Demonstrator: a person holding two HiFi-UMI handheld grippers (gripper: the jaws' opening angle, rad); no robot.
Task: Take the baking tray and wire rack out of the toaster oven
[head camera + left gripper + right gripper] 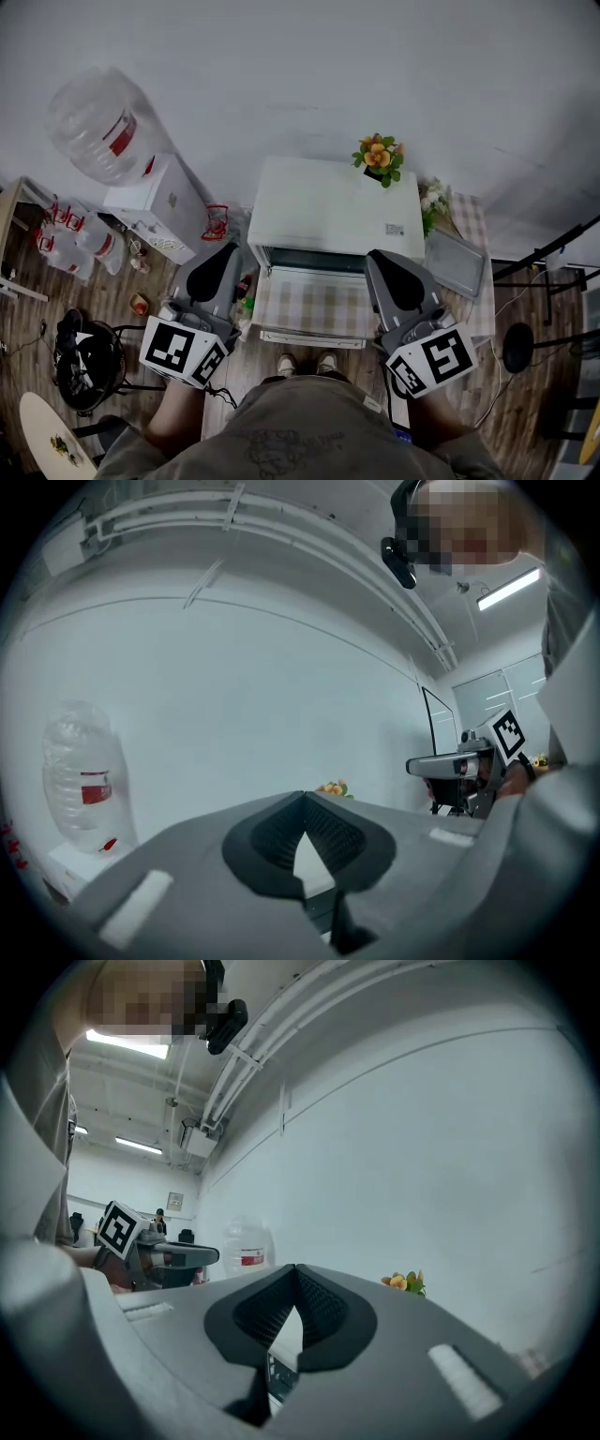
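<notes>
White, box-shaped toaster oven (333,211) stands on the checked-cloth desk (472,220). Its glass door (314,307) is folded down flat, and the dark cavity behind it shows no detail. Grey, shallow, rectangular tray (456,264) lies on the cloth just right of the oven. Left claw (225,249) and right claw (375,255), matte grey with ribbed pads, are each closed tip to tip and empty, one at either side of the door.

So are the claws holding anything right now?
No, nothing is held. The left claw and the right claw are both shut with nothing between them, in front of the toaster oven.
</notes>
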